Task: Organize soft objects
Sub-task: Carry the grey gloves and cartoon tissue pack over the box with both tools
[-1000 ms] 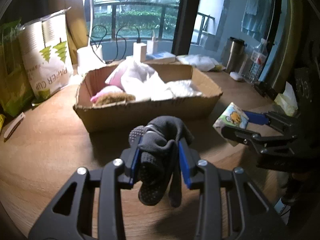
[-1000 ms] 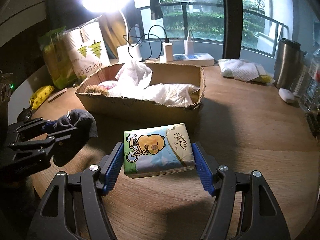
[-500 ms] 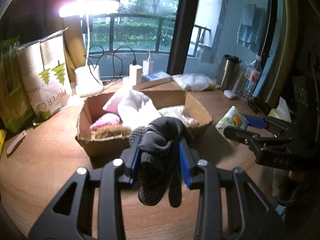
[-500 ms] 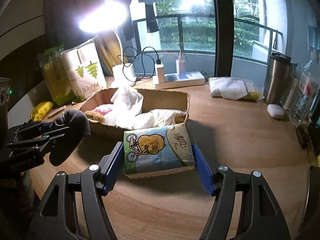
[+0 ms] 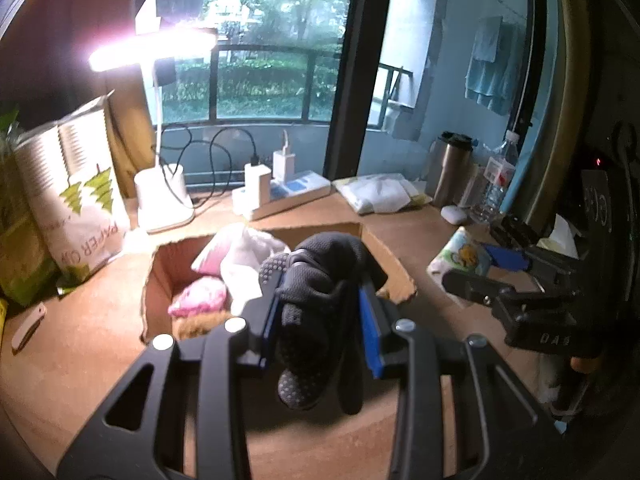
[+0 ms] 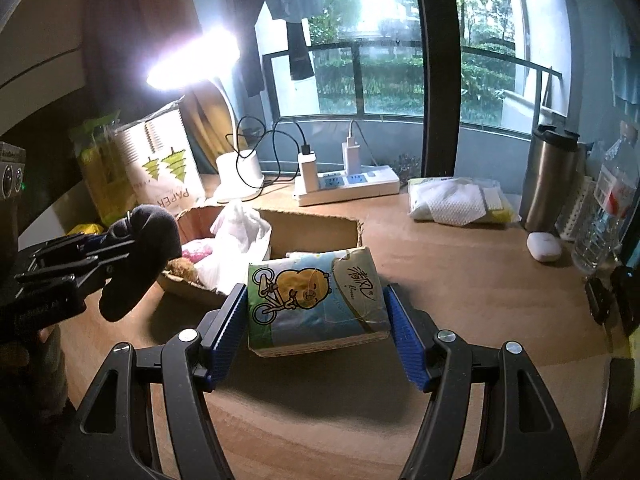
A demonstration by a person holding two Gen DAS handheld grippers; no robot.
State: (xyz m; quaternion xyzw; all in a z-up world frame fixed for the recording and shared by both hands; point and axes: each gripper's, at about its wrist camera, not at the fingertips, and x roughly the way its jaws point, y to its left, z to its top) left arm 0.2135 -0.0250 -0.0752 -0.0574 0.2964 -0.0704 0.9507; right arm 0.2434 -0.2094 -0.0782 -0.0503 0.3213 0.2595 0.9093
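Observation:
My left gripper (image 5: 320,316) is shut on a black glove (image 5: 316,300) with dotted palms, held in the air above the near edge of the cardboard box (image 5: 158,268). The box holds white cloth (image 5: 248,256) and a pink soft item (image 5: 198,296). My right gripper (image 6: 316,320) is shut on a tissue pack (image 6: 316,300) printed with a bear on a bicycle, raised over the table in front of the cardboard box (image 6: 316,228). In the right wrist view the left gripper (image 6: 104,252) and its black glove (image 6: 140,252) hang at the left. The tissue pack (image 5: 460,258) also shows at the right of the left wrist view.
A lit desk lamp (image 5: 160,196), a paper-cup bag (image 5: 76,196) and a power strip (image 6: 348,188) with chargers stand behind the box. A steel tumbler (image 6: 552,180), a water bottle (image 6: 604,208), a white wipes pack (image 6: 456,200) and a small white case (image 6: 543,246) sit at the right.
Both grippers have risen with their loads, so the box now lies lower in both views and more of its inside shows. Neither grip has changed.

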